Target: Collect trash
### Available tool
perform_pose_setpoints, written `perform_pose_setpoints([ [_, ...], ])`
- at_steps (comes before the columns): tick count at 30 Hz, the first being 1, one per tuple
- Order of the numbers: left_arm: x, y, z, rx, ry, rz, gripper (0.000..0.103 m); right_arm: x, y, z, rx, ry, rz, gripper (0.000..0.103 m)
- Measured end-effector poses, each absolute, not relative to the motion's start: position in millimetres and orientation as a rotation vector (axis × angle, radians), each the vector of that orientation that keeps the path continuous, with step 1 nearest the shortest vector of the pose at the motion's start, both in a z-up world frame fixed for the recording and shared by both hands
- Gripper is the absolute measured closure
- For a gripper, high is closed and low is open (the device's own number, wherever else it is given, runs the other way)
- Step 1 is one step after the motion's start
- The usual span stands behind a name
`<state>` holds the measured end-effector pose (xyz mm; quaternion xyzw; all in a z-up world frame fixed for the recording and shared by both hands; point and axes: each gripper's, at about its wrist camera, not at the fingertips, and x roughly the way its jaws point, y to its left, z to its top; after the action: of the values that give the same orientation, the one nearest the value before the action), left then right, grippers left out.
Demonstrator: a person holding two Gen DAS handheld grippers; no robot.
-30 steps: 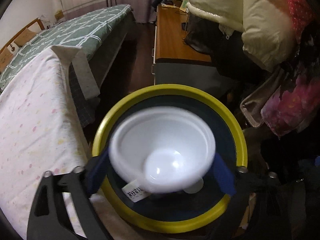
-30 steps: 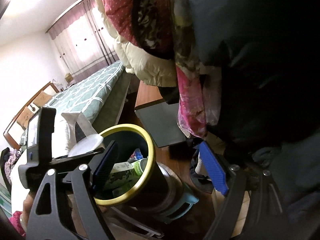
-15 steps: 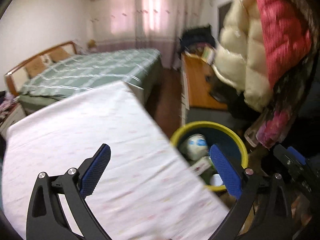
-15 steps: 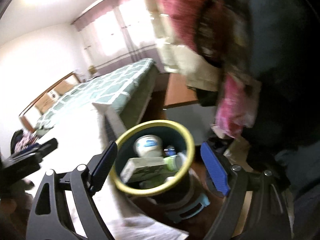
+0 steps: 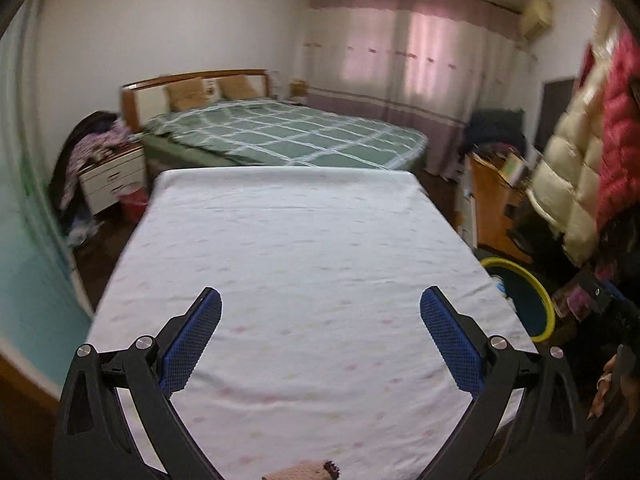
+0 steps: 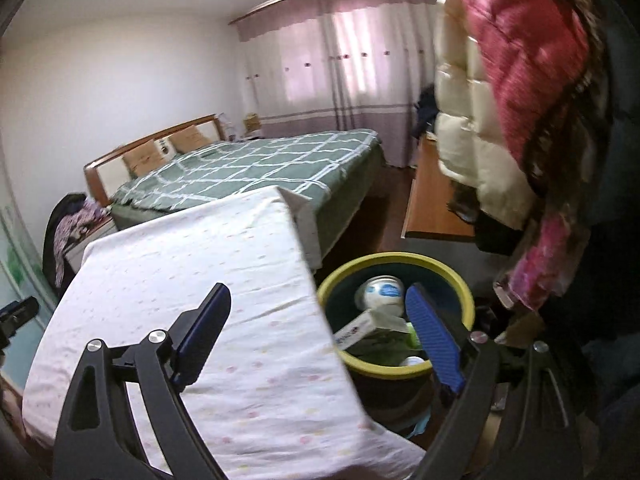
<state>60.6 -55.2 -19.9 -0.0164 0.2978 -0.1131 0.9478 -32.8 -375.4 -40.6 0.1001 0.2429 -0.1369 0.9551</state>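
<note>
A dark bin with a yellow rim [image 6: 400, 258] stands on the floor right of the cloth-covered table [image 6: 200, 280]. Inside lie a white cup with a blue label [image 6: 380, 290], a flat white box [image 6: 360, 330] and other rubbish. My right gripper [image 6: 318, 322] is open and empty, over the table's right edge and the bin. My left gripper [image 5: 320, 320] is open and empty above the white tablecloth [image 5: 300, 260]. The bin's yellow rim also shows in the left wrist view [image 5: 548, 308] at the right.
A bed with a green checked cover [image 5: 280, 132] stands behind the table. A wooden desk [image 6: 432, 200] and hanging padded coats [image 6: 500, 100] are on the right. A white bedside drawer unit [image 5: 112, 176] with clothes on it is at the left.
The left gripper let go of the white bowl over the bin, opened, and swung left over the table. The right gripper lifted and turned towards the table and bin.
</note>
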Motion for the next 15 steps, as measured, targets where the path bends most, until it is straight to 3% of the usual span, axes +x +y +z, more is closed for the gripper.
perform_pose_setpoints([
  [7,32,8,-14,-0.093,0.536,-0.134,0.005,-25,-345,-34,0.156,0.494,-0.245,0.017],
  [15,28,4,-22,-0.094,0.556,-0.128,0.005,-22,-335,-35,0.133,0.503,-0.227,0.017],
])
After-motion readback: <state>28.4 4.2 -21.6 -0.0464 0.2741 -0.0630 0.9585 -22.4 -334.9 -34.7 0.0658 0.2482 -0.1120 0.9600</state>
